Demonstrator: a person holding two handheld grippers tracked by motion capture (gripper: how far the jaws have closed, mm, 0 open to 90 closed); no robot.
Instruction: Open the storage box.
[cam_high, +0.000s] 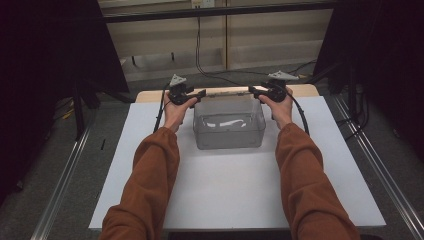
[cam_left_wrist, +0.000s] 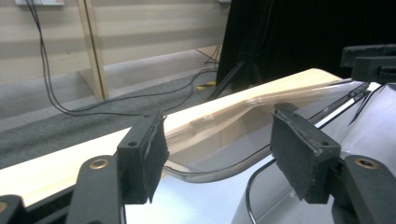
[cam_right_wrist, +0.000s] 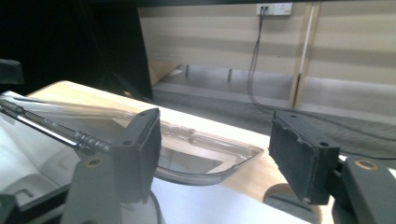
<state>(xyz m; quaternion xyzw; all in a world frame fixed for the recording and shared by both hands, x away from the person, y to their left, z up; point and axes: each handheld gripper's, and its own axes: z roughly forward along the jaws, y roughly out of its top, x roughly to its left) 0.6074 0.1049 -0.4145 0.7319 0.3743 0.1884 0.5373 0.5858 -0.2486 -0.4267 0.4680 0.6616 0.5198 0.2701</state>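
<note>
A clear plastic box (cam_high: 229, 131) stands on the white board (cam_high: 225, 195), toward its far side. A clear lid (cam_high: 226, 93) lies along the box's far edge, over the wooden tabletop strip. My left gripper (cam_high: 201, 95) is at the lid's left end and my right gripper (cam_high: 253, 91) at its right end. In the left gripper view the lid's rounded corner (cam_left_wrist: 210, 140) sits between the jaws (cam_left_wrist: 219, 154), which stand apart with a gap to the right pad (cam_left_wrist: 299, 154). In the right gripper view the lid's other corner (cam_right_wrist: 205, 154) lies between the spread jaws (cam_right_wrist: 219, 154), well short of the right pad (cam_right_wrist: 299, 158).
Wood (cam_high: 150, 95) shows past the board's far edge. Metal rails (cam_high: 65, 175) run along the floor on both sides. Black cables (cam_high: 200, 65) lie on the floor behind the table, before a light wall. Dark curtains and stands flank both sides.
</note>
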